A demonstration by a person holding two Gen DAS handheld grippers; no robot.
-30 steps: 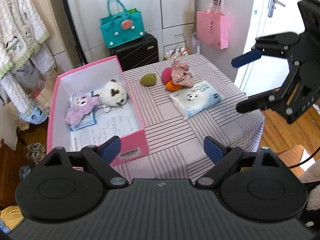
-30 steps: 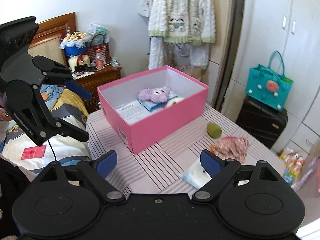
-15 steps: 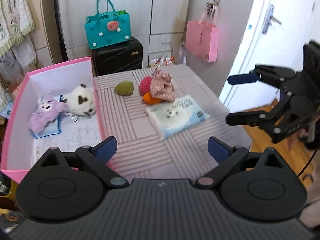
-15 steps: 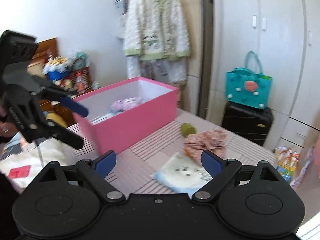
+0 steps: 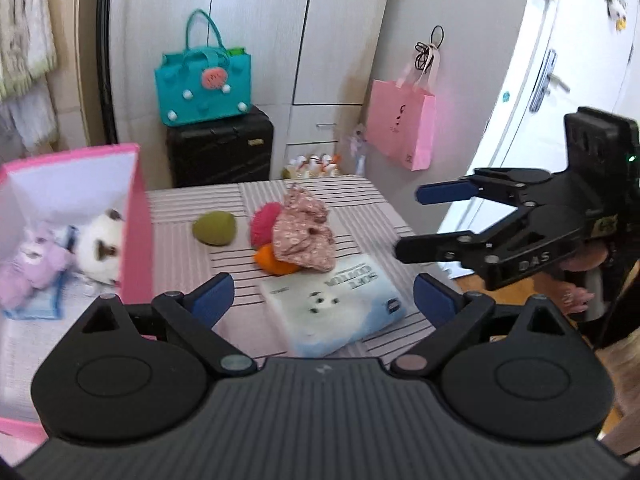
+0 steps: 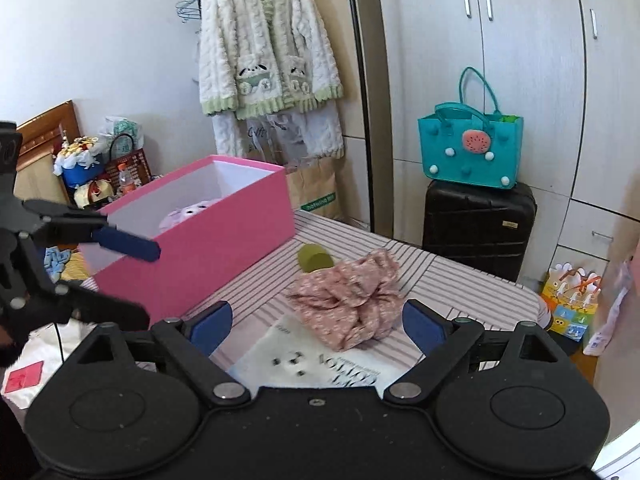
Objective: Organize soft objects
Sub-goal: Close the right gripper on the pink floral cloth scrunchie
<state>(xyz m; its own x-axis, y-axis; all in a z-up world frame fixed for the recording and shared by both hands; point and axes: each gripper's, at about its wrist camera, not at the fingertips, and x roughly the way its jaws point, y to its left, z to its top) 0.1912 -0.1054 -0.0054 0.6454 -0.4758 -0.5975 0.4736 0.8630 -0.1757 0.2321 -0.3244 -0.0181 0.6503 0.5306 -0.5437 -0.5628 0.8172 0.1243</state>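
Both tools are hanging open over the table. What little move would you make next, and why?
Probably lower the left tool onto the white-and-blue soft tissue pack. It lies right between that tool's open fingers, outside the pink cardboard box, which already holds plush toys. The right tool is empty too.

A: Where was the tabletop [image 5: 188,240] bare?
B: A striped strip lay free between the pink box [image 5: 136,216] and the green ball [image 5: 214,229].
A: Obstacles?
B: The box wall on the left; the floral cloth [image 5: 304,238] touched the tissue pack [image 5: 340,300], leaving no gap.
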